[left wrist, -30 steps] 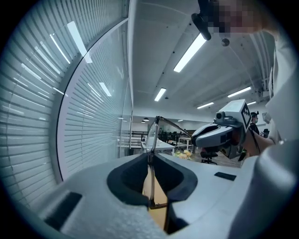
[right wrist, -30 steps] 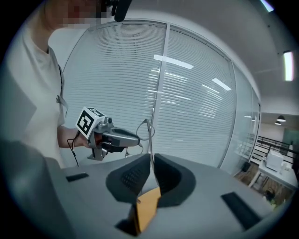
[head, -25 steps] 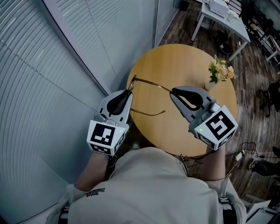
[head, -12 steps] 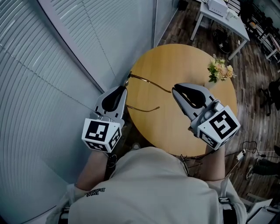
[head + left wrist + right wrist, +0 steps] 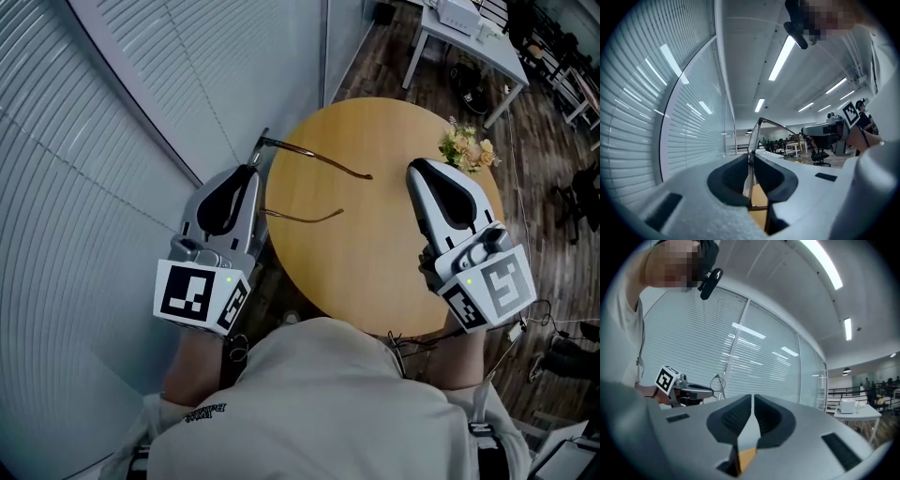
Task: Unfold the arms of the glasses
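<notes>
Left gripper: jaws pinched on the front of the glasses. The left gripper view shows the frame edge-on between the pads, rising above the tips.

Glasses: held in the air at the 9 o'clock edge of the round wooden tabletop. Both arms stick out from the front toward 3 o'clock, over the wood. The far arm ends in a curved tip near the tabletop's middle.

Right gripper: at 3 o'clock from that curved tip, apart from it. Its own view shows the jaws pressed almost together, with nothing between them.

Surroundings: a small bunch of flowers stands at 1 o'clock from the right gripper's tips. A slatted glass wall runs along the left.
</notes>
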The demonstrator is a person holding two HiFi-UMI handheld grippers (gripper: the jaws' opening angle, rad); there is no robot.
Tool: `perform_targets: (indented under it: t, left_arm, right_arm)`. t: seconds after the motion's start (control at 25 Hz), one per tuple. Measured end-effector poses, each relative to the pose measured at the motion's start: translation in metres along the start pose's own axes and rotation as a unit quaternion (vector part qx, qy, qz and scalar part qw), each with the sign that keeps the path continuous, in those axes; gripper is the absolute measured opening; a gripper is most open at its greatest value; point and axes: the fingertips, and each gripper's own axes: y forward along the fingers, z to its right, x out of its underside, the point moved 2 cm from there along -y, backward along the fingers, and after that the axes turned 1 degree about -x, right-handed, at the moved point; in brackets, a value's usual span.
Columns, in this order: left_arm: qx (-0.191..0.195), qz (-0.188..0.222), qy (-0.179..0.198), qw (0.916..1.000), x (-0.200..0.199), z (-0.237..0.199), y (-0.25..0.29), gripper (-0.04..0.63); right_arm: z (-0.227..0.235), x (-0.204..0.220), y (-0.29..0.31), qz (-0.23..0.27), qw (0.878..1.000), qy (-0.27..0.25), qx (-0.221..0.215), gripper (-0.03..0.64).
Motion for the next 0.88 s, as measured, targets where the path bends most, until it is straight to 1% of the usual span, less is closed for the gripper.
perform_targets:
  t: [0.12, 0.24, 0.32, 0.44, 0.52, 0.64, 0.76, 0.88]
  left_arm:
    - [0.004, 0.024, 0.005, 0.9997, -0.018, 0.002, 0.001, 0.051]
    - [0.008, 0.035, 0.007, 0.9993, -0.032, 0.0, -0.003, 0.049]
    - [0.011, 0.035, 0.007, 0.9993, -0.032, 0.0, -0.004, 0.049]
    - [0.013, 0.035, 0.001, 0.9993, -0.017, 0.007, -0.004, 0.051]
    - [0.017, 0.032, -0.004, 0.9993, -0.013, 0.008, -0.002, 0.049]
    - [0.027, 0.024, -0.01, 0.9993, -0.016, 0.004, 0.005, 0.051]
    - [0.034, 0.019, -0.015, 0.9991, -0.014, 0.006, 0.006, 0.05]
    - [0.04, 0.007, -0.02, 0.999, -0.003, 0.011, 0.006, 0.049]
  right_arm:
    - [0.015, -0.011, -0.013, 0.03, 0.999, 0.013, 0.039, 0.035]
    - [0.024, -0.024, -0.027, 0.051, 0.996, 0.024, 0.066, 0.035]
    - [0.027, -0.026, -0.037, 0.054, 0.995, 0.012, 0.082, 0.035]
    - [0.033, -0.011, -0.057, 0.05, 0.992, -0.012, 0.114, 0.034]
    - [0.034, -0.004, -0.062, 0.042, 0.992, -0.006, 0.118, 0.034]
    - [0.037, -0.007, -0.059, 0.034, 0.992, 0.017, 0.117, 0.034]
    - [0.039, -0.005, -0.06, 0.021, 0.992, 0.013, 0.125, 0.034]
    - [0.038, 0.006, -0.061, 0.006, 0.992, 0.008, 0.129, 0.034]
